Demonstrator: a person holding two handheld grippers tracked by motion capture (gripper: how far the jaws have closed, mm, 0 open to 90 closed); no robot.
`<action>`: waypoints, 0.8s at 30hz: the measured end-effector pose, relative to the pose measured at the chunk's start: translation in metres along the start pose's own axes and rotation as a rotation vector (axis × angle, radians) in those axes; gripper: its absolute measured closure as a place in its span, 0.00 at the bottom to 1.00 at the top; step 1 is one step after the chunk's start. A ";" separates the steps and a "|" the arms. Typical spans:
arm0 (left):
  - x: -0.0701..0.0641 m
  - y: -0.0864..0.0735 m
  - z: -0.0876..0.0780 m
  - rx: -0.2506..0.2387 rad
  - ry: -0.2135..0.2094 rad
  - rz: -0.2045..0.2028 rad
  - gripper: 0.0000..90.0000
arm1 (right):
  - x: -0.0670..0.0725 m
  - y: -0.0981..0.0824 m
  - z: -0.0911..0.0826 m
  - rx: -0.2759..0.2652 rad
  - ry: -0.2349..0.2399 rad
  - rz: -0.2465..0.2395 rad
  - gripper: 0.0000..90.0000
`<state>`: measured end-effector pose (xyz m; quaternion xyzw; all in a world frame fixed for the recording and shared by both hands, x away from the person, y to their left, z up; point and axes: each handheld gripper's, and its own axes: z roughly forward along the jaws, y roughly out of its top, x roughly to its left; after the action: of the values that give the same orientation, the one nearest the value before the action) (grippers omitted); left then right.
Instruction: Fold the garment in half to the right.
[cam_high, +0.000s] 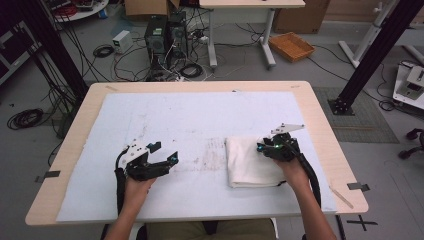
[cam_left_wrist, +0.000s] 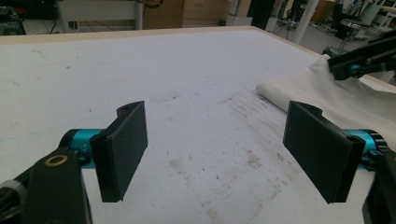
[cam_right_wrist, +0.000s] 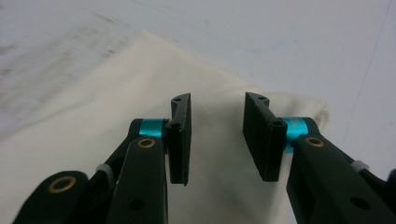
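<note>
A folded cream cloth (cam_high: 250, 165) lies on the white mat (cam_high: 200, 115), right of centre. My right gripper (cam_high: 262, 148) hovers over the cloth's right part; in the right gripper view its jaws (cam_right_wrist: 217, 135) stand a little apart above the cloth (cam_right_wrist: 93, 116) with nothing between them. My left gripper (cam_high: 164, 152) rests low over the bare mat to the left, pointing toward the cloth, its jaws (cam_left_wrist: 224, 149) spread wide and empty. The left gripper view shows the cloth (cam_left_wrist: 322, 93) at the right with the other gripper (cam_left_wrist: 359, 63) over it.
The mat covers most of a wooden table (cam_high: 75, 130) and carries grey smudges near its middle (cam_high: 212, 155). Beyond the table's far edge the floor holds cables, computer cases (cam_high: 165, 32) and a wicker basket (cam_high: 291, 46).
</note>
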<state>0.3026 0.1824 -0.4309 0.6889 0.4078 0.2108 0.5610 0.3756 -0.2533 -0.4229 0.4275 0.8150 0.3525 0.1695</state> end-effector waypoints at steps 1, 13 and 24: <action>-0.001 0.000 0.001 0.002 -0.005 -0.001 0.24 | -0.005 -0.002 0.004 0.030 -0.017 0.019 0.70; -0.001 0.000 0.002 0.006 -0.004 -0.002 0.24 | 0.054 -0.008 -0.018 -0.009 0.281 -0.119 0.65; -0.001 -0.001 0.003 0.016 -0.001 0.002 0.24 | 0.081 -0.015 -0.002 0.029 0.394 -0.184 0.63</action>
<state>0.3040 0.1794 -0.4326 0.6938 0.4084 0.2076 0.5556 0.3192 -0.1942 -0.4299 0.2767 0.8730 0.4003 0.0321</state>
